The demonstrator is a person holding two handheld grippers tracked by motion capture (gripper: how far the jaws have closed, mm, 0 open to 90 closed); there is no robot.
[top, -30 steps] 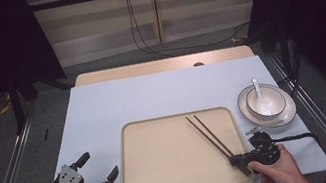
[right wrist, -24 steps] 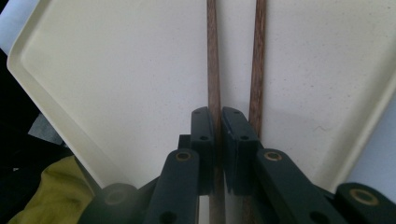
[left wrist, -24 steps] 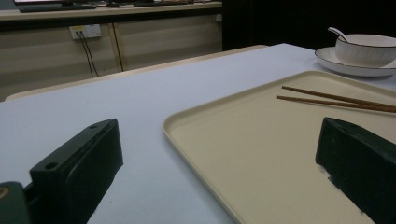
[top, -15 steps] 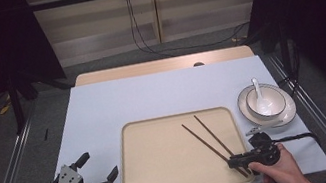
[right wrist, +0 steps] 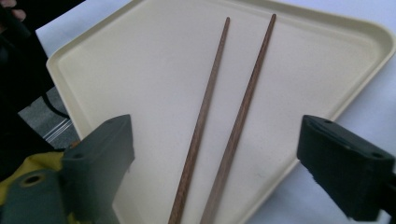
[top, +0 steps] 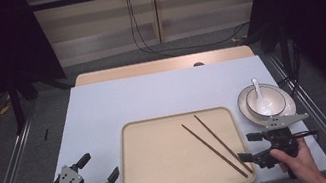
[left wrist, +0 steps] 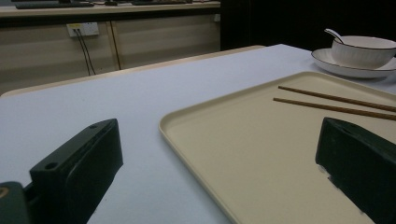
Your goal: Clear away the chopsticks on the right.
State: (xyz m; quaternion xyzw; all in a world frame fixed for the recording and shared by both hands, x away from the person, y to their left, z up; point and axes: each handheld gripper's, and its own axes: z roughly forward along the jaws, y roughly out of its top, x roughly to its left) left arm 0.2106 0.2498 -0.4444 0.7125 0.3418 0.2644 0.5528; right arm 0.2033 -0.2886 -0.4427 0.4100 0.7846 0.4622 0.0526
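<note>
A white bowl (top: 265, 99) with a white spoon (top: 258, 91) in it sits on a plate (top: 290, 110) at the desk's (top: 151, 96) right edge. Black cables (top: 153, 47) trail across the floor beyond.

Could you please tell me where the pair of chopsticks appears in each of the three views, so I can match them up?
High view: chopsticks lie diagonally on the tray's right half.
Left gripper view: chopsticks at right, on the tray, below the bowl.
Right gripper view: chopsticks run up the centre between the open jaws.
Shared landmark: the beige tray.
</note>
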